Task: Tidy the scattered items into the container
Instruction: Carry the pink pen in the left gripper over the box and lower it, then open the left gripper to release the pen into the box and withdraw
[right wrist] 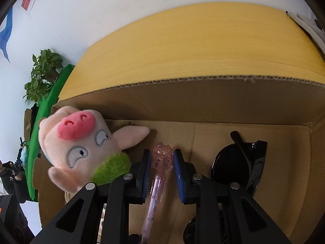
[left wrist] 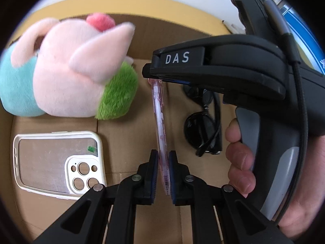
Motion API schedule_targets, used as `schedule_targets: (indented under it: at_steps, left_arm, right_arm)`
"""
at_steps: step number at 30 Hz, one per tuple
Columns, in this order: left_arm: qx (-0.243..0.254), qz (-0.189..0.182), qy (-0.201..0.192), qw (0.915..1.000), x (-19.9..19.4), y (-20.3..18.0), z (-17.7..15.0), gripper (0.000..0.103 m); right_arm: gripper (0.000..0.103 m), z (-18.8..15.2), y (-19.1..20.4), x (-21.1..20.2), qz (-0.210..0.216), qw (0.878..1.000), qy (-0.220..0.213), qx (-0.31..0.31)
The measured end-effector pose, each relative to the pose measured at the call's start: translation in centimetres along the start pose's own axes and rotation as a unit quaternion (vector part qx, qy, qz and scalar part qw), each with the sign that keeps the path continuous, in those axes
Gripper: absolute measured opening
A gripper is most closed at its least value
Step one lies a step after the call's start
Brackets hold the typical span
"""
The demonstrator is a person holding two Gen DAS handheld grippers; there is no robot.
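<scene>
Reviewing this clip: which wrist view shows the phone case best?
The left wrist view. There the white-rimmed phone case lies in full on the cardboard box floor, camera cutouts visible, below the plush pig. In the right wrist view only a pale sliver below the pig may be it; I cannot tell.

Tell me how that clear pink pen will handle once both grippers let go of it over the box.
The pen looks like hard, slim plastic, so probably stiff and light. Its round barrel could roll on the cardboard box floor, though the bulky figure top may stop it. The smooth shell may slip between the left gripper pads.
</scene>
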State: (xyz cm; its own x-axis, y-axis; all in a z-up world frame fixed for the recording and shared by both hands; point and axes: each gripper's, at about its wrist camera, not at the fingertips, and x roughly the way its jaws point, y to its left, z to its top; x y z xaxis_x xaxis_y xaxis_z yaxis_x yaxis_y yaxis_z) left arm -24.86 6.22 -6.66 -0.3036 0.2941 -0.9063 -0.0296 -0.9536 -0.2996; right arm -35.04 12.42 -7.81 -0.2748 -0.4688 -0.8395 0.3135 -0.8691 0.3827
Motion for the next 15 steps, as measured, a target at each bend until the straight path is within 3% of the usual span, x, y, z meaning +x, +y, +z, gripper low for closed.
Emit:
schedule_targets:
  at_steps: [12,14,15]
  left_arm:
    - [-0.005,-0.002,-0.001,1.0000,1.00,0.54,-0.30,0.010]
    - [0.000,0.002,-0.005,1.0000,0.87,0.43,-0.48,0.012]
    - [0.002,0.003,-0.007,1.0000,0.74,0.38,-0.55,0.020]
  right_arm:
    - [0.025,-0.43,-0.54,-0.01,-0.003,1.000,-0.014,-0.003]
    - [0.041,-0.52,-0.67,-0.28,0.001,1.000,-0.021,-0.001]
    - [0.054,-0.60,-0.77,-0.63,0.009,1.000,-0.026,0.003]
